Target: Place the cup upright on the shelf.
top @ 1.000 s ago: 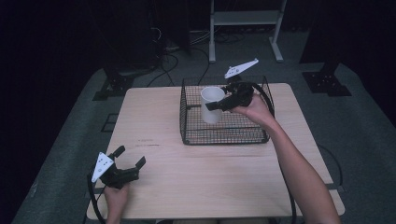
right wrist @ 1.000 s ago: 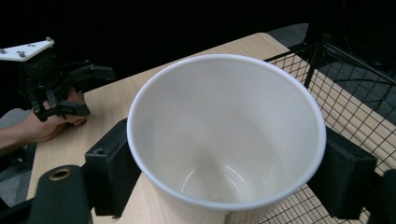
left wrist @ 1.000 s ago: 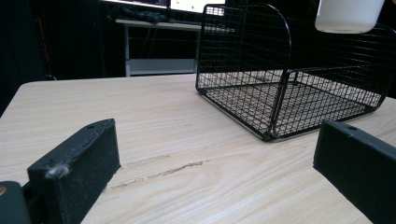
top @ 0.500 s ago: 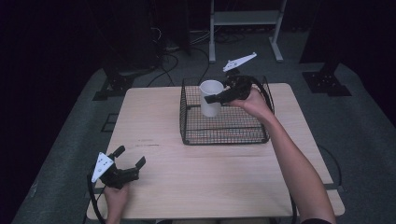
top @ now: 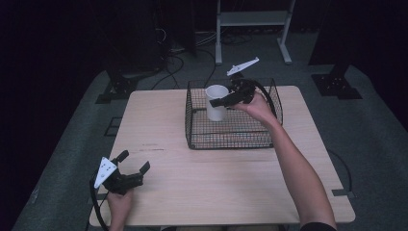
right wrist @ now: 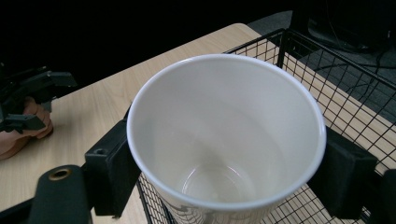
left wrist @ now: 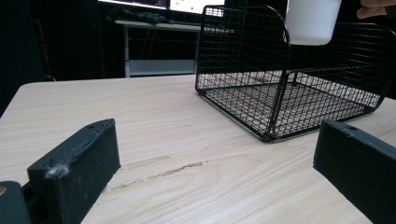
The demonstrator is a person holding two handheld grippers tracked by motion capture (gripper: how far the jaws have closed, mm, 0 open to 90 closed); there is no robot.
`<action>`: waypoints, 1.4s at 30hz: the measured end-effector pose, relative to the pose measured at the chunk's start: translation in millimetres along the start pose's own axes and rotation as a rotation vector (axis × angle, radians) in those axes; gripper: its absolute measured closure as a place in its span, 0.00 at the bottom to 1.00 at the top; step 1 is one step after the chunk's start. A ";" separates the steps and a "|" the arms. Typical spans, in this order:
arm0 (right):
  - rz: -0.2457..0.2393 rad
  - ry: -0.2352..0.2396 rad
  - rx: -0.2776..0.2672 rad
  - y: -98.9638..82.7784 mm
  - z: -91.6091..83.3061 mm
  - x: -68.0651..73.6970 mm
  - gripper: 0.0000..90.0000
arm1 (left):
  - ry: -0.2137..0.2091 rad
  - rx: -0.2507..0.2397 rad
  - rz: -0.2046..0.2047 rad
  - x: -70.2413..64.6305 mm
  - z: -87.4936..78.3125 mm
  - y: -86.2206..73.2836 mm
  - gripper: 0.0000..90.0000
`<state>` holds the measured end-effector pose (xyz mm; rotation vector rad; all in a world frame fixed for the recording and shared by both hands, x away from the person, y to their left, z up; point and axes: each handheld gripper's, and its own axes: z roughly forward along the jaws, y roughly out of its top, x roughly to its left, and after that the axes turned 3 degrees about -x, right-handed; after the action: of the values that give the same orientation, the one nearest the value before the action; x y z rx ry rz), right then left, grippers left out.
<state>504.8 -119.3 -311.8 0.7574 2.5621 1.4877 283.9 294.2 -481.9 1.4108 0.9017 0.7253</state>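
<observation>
A white paper cup hangs upright above the black wire basket, lifted clear of its floor. My right gripper is shut on the cup, one jaw on each side of its wall just under the rim. The cup is empty inside. In the left gripper view the cup's bottom shows above the basket. My left gripper stands open near the table's front left corner, low over the wood, with nothing between its fingers.
The light wooden table has free room left of and in front of the basket. Stands, cables and a metal rack sit on the dark floor beyond the far edge.
The right gripper has raised the cup a little higher within the basket and shifted slightly left. The left gripper has stayed in place.
</observation>
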 end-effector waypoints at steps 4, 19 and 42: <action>0.009 -0.007 0.005 -2.4 4.7 -5.2 0.21 | 0.000 -0.002 0.001 0.0 0.0 0.0 0.00; 0.045 -0.024 0.014 -9.4 15.5 -15.1 0.21 | 0.000 -0.002 0.000 -0.1 0.3 0.0 0.00; 0.081 -0.033 0.055 -22.5 33.9 -30.2 0.21 | -0.004 -0.003 0.000 0.2 -0.2 0.1 0.00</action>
<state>533.3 -115.3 -353.5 0.8949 2.5872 1.4182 283.8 294.5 -481.8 1.4093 0.8978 0.7234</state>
